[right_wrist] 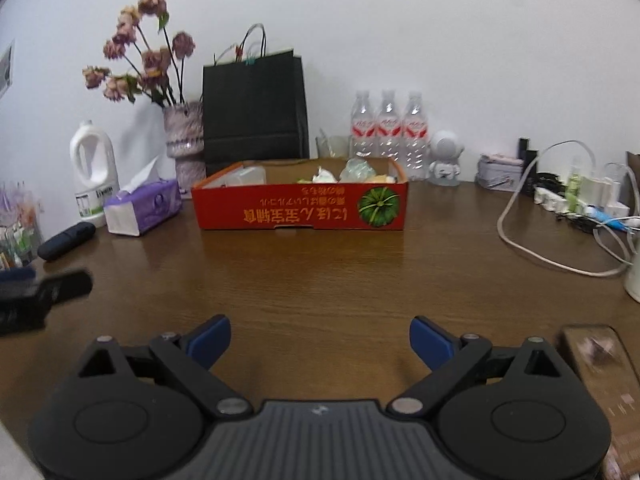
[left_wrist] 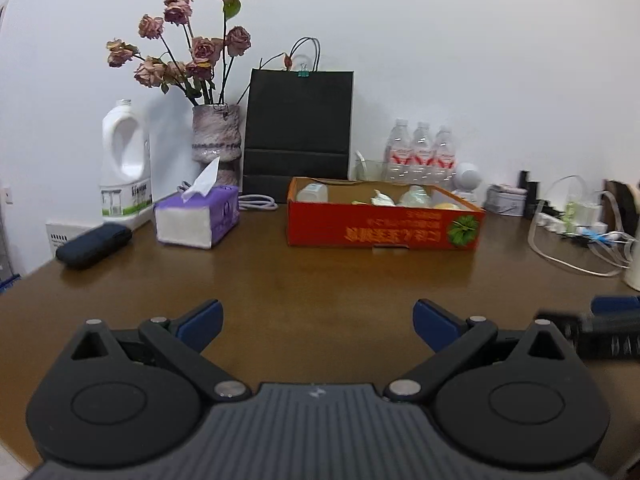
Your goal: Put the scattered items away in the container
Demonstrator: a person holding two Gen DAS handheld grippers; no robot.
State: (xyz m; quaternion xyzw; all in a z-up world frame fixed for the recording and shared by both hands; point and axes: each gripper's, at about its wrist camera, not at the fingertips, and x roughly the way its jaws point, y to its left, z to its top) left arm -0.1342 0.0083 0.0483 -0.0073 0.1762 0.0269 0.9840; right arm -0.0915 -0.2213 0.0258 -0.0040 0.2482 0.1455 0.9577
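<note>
several small items already sit in the red cardboard box (right_wrist: 300, 208) at the far side of the table (right_wrist: 320, 272), in front of the black bag (right_wrist: 254, 112). they look light: a small plastic tub (right_wrist: 245, 176) and crumpled soft wrappers (right_wrist: 324, 176), which i judge easy to crush, so i would pinch them gently at the middle. my left gripper (left_wrist: 318, 326) and right gripper (right_wrist: 320, 340) both hover low over bare wood, well short of the box, fingers spread wide, holding and touching nothing.
</note>
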